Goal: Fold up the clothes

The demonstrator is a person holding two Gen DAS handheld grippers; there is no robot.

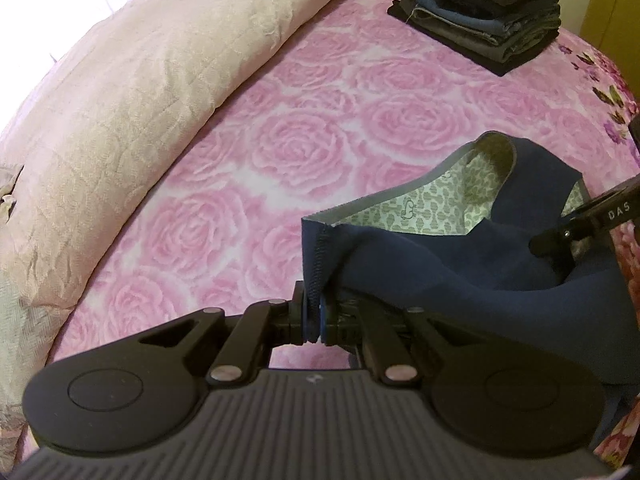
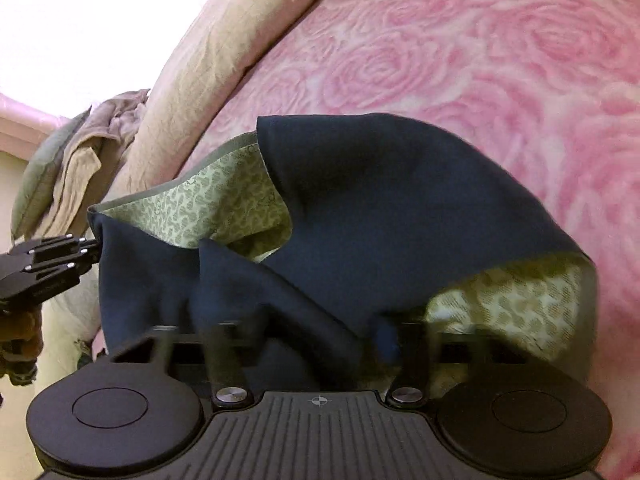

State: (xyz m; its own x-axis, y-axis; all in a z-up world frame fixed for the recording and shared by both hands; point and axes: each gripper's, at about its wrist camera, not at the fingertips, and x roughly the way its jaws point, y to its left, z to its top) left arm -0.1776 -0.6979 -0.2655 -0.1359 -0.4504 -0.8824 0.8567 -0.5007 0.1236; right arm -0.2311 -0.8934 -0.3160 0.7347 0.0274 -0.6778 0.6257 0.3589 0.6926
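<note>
A navy garment (image 1: 460,276) with a green patterned lining hangs bunched just above the pink rose bedspread (image 1: 304,148). My left gripper (image 1: 314,320) is shut on its stitched seam edge at the garment's left end. My right gripper (image 1: 556,240) reaches into the fabric from the right. In the right wrist view the garment (image 2: 380,200) drapes over my right gripper (image 2: 320,340). Its linkage arms stand spread apart and blurred, and cloth covers the fingertips. My left gripper (image 2: 90,250) shows at the far left, pinching the cloth's edge.
A stack of folded dark clothes (image 1: 484,16) sits at the far side of the bed. A rumpled beige duvet (image 1: 140,100) runs along the left, with a crumpled grey cloth (image 2: 112,120) and a cushion (image 2: 40,176) beyond it.
</note>
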